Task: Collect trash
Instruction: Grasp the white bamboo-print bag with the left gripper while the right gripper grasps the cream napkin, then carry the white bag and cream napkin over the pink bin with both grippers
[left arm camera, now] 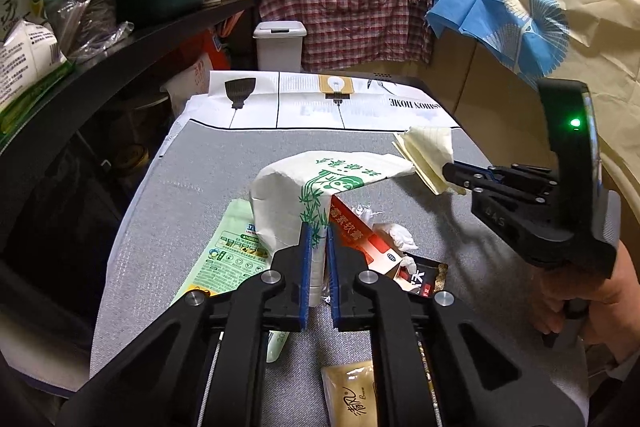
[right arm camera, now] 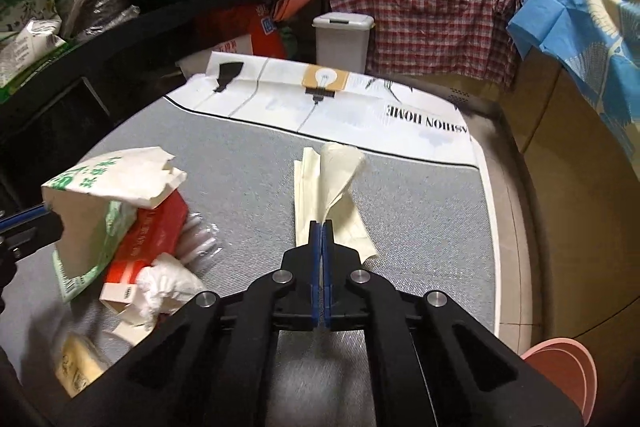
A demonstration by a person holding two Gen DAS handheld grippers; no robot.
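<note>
The left gripper [left arm camera: 318,227] is clamped on the white paper bag [left arm camera: 316,183], blue pads pinching a flattened fold of it! The bag is creased and torn-edged, printed with green bamboo stalks, a panda and green characters, and it arches up off the grey mat [left arm camera: 192,179] like a tent. Seen from the right wrist, the same bag sits at about nine o'clock, its ragged mouth gaping open.

Over on the other side, the right gripper [right arm camera: 321,227] has its fingers pressed together on a pale yellow folded paper [right arm camera: 332,183], thin, soft-looking, one flap curling upward at twelve o'clock from the tips. From the left wrist view that paper hangs off the gripper's nose at two o'clock, clear of the mat.

Under the bag lies the pile: a red and white carton [left arm camera: 356,231] wedged beneath its arch, crumpled white tissue [left arm camera: 396,235] just beside the carton at three o'clock, a pale green printed wrapper [left arm camera: 228,251] flat at nine o'clock, and a tan sachet [left arm camera: 352,395] down at six o'clock. A small white lidded bin [left arm camera: 280,45] stands beyond the mat at twelve o'clock.
</note>
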